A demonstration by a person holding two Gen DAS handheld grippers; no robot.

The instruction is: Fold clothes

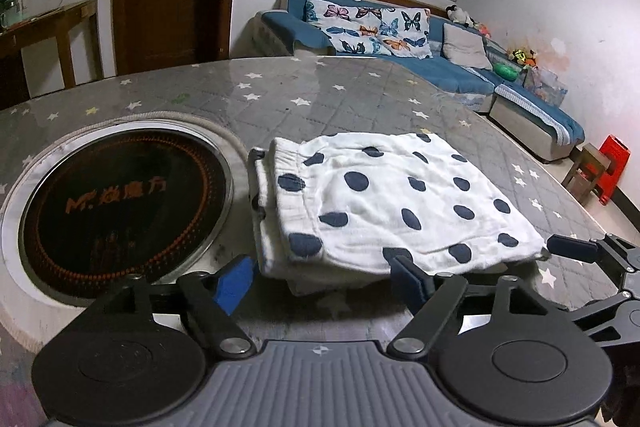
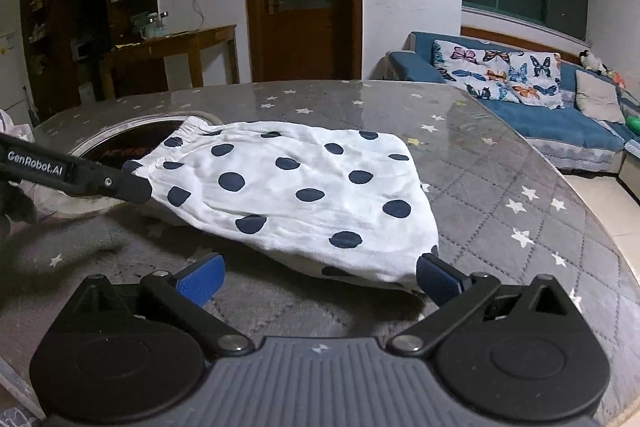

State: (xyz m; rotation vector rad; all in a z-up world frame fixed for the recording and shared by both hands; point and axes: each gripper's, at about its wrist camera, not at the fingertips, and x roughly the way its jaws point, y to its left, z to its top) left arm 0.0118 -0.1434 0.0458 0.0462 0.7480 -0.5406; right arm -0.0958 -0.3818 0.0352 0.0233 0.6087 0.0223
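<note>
I see the folded shorts [image 1: 400,203], white with dark dots, lying flat on the bench [image 1: 320,95] just right of the round hob [image 1: 120,211] set into its top, with the waistband end toward the hob. My left tool [image 1: 324,275] has its jaws spread wide at the near edge of the shorts, its right finger touching the hem, nothing clamped. My right tool [image 2: 320,277] is also wide open at the near right corner, its right pad [image 2: 438,277] against the cloth, gripping nothing. A sofa [image 1: 460,67] stands behind.
</note>
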